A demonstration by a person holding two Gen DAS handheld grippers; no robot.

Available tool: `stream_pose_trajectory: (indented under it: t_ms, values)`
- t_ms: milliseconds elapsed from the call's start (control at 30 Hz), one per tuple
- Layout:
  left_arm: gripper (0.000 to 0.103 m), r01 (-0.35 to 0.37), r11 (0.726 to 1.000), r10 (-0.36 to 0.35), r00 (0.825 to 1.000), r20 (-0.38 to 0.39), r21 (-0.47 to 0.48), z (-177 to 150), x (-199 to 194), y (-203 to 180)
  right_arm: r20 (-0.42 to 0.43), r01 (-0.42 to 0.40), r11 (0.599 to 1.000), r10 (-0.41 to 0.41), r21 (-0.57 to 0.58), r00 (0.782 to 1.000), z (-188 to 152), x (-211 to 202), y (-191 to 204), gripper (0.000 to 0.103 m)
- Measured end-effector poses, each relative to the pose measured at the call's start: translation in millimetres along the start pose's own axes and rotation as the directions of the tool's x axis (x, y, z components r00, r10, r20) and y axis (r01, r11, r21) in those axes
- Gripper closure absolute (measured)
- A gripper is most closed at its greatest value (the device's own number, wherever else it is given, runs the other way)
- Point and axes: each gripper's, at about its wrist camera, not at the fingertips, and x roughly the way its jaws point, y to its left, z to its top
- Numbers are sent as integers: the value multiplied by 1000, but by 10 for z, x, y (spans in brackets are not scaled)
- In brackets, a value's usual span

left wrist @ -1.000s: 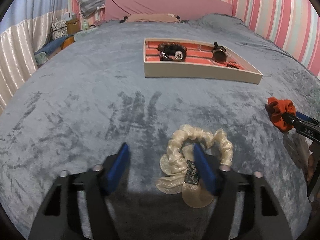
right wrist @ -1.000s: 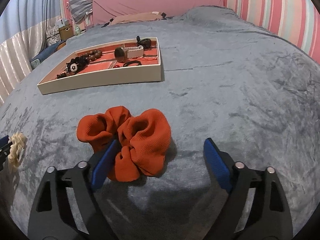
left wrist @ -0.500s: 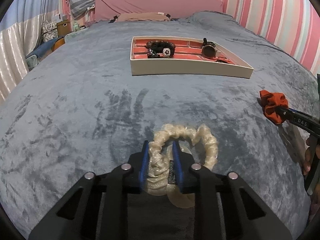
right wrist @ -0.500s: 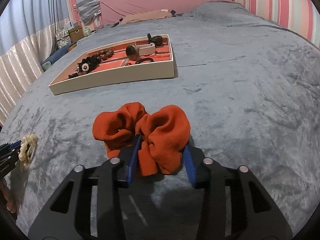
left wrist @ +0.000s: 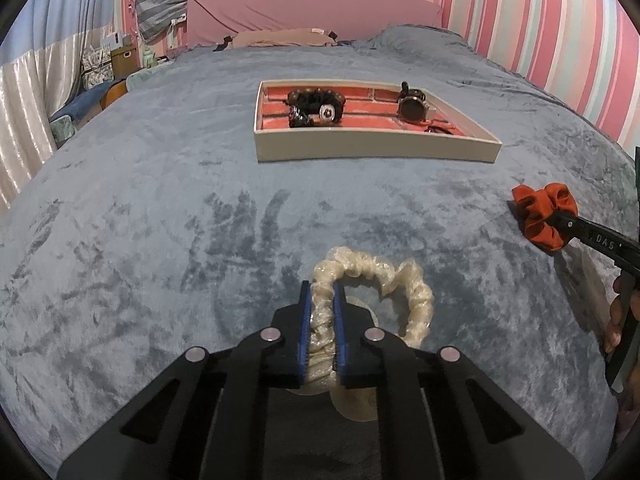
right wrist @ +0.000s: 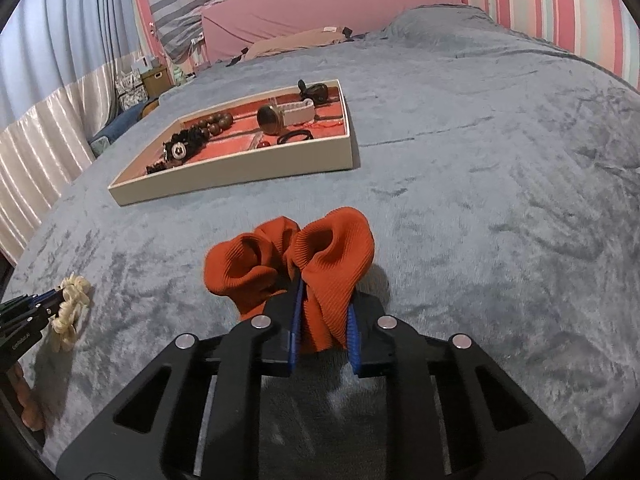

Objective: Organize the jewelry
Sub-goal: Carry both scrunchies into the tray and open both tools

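My left gripper [left wrist: 321, 292] is shut on a cream satin scrunchie [left wrist: 404, 280] and holds it just above the grey blanket. My right gripper [right wrist: 323, 292] is shut on an orange ribbed scrunchie [right wrist: 320, 248], also lifted slightly. Each shows in the other view: the orange scrunchie [left wrist: 546, 216] at the right edge, the cream scrunchie [right wrist: 72, 304] at the left edge. A cream jewelry tray [left wrist: 376, 148] with a red lining lies ahead on the bed. It holds a dark bead bracelet [left wrist: 316, 104], a watch [left wrist: 414, 110] and a black hair tie [right wrist: 294, 136].
The grey plush blanket [left wrist: 160, 220] covers the whole bed. Pink pillows [left wrist: 312, 8] and a striped wall lie beyond the tray. Boxes and a curtain [left wrist: 28, 112] stand off the bed's left side.
Both grippers closed from wide open onto their scrunchies and lifted them slightly. The tray now appears a little nearer in both views.
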Motion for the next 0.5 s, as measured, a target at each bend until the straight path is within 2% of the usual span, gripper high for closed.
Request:
stream_pose_trajectory:
  t_ms: [200, 500]
  values:
    - [92, -11, 1000, 10, 999, 49, 20, 252, -60, -54, 40, -19, 1000, 19, 6, 999, 184, -23, 28, 85]
    - [92, -24, 999, 21, 992, 121, 22, 859, 16, -96, 96, -50, 999, 50, -4, 994, 620, -1, 126, 85]
